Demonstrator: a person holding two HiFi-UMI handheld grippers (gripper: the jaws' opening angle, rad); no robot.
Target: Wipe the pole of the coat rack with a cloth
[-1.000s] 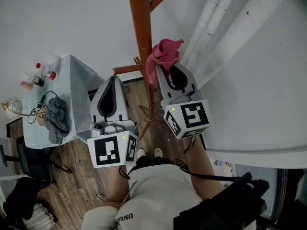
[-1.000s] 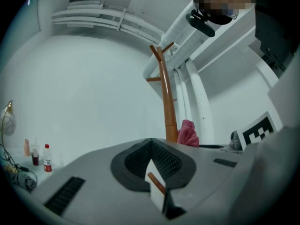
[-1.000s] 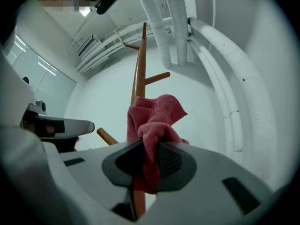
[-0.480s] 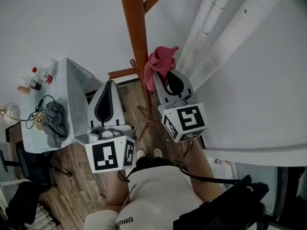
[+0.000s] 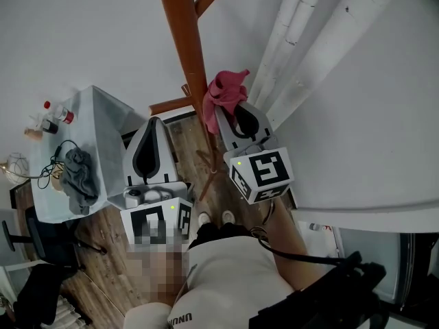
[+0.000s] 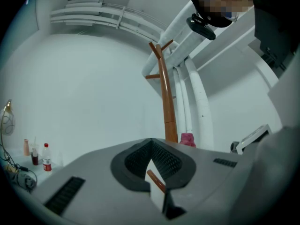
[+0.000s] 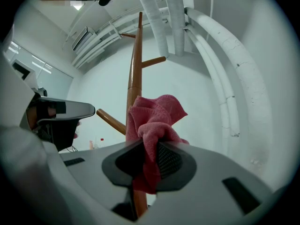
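Note:
The orange-brown coat rack pole (image 5: 188, 53) rises through the middle of the head view, with a side peg (image 5: 168, 105) low on its left. A pink cloth (image 5: 225, 93) is bunched against the pole's right side, and my right gripper (image 5: 230, 112) is shut on it. In the right gripper view the cloth (image 7: 152, 116) fills the jaws and covers part of the pole (image 7: 134, 74). My left gripper (image 5: 156, 120) hangs left of the pole, shut and holding nothing. Its own view shows the pole (image 6: 166, 102) ahead, apart from it, and the cloth (image 6: 187, 138) beside the pole.
A grey table (image 5: 106, 129) stands at the left with small bottles (image 5: 55, 115), a grey rag (image 5: 77, 177) and cables. White pipes (image 5: 302, 46) run down the wall just right of the pole. A black chair (image 5: 34, 232) stands on the wooden floor.
The pole, cloth and both grippers have drifted a little left in the head view. The right gripper keeps the cloth pressed against the pole; the left gripper has hardly moved.

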